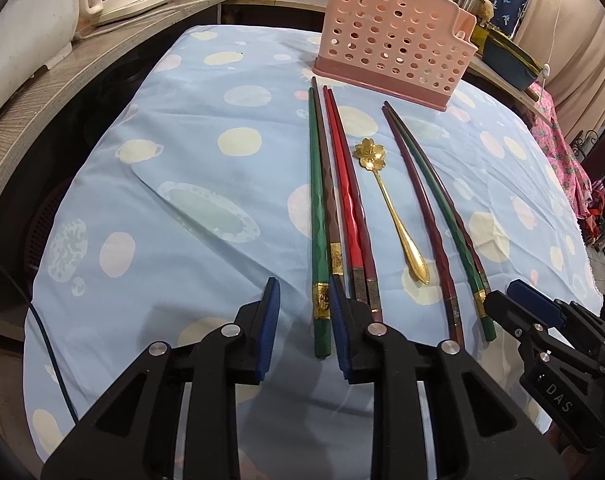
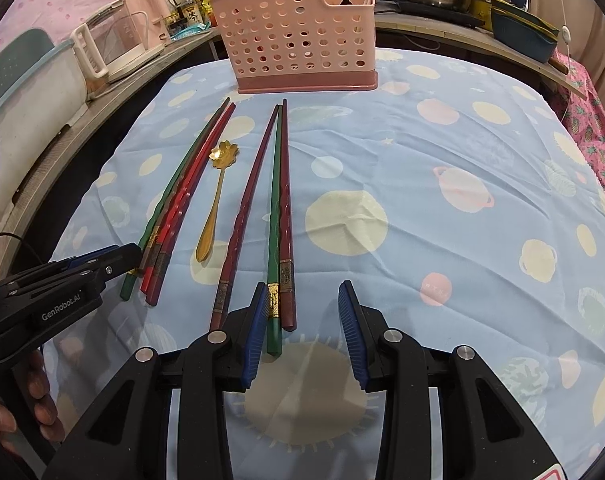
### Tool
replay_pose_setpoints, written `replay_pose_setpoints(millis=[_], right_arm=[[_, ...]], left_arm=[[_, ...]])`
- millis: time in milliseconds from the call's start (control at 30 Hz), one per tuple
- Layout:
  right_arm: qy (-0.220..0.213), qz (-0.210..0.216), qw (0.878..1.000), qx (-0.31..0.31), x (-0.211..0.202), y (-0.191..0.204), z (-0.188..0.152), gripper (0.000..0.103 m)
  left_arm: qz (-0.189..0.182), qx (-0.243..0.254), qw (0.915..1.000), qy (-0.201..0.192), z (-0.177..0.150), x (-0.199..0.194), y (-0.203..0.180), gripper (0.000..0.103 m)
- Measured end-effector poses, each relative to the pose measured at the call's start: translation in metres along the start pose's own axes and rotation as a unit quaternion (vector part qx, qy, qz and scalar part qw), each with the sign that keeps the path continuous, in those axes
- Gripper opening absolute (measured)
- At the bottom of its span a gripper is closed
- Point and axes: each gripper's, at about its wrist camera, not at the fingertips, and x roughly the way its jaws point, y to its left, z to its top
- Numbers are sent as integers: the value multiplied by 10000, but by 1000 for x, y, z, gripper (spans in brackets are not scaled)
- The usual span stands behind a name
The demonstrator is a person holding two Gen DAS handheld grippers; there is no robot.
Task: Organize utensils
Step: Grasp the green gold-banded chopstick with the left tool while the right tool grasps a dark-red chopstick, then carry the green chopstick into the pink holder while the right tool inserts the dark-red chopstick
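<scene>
Chopsticks and spoon laid out on tablecloth.
Left gripper (image 1: 304, 300) and right gripper (image 2: 304, 300) seen parted, nothing held; chopsticks (image 1: 336, 184) and spoon (image 1: 386, 196) at frame centre, basket (image 1: 394, 40) above them.

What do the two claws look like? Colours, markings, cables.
Both are black plastic linkage frames with silver pivot rivets and ribbed blue pads. The left claw reads "GenRobot.AI" in white on its side in the right wrist view; a dark cable trails beside it. The right claw shows "DAS" in the left wrist view and a red-edged sticker at its base.
</scene>
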Motion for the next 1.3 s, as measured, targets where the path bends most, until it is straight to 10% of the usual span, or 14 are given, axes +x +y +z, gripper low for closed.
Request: replay_pose_setpoints(millis=[1300], right_arm=[[-14,-22,10000,-10,2,-5,-3,26]], left_arm=[[-47,53,10000,34,-7,0,1,7]])
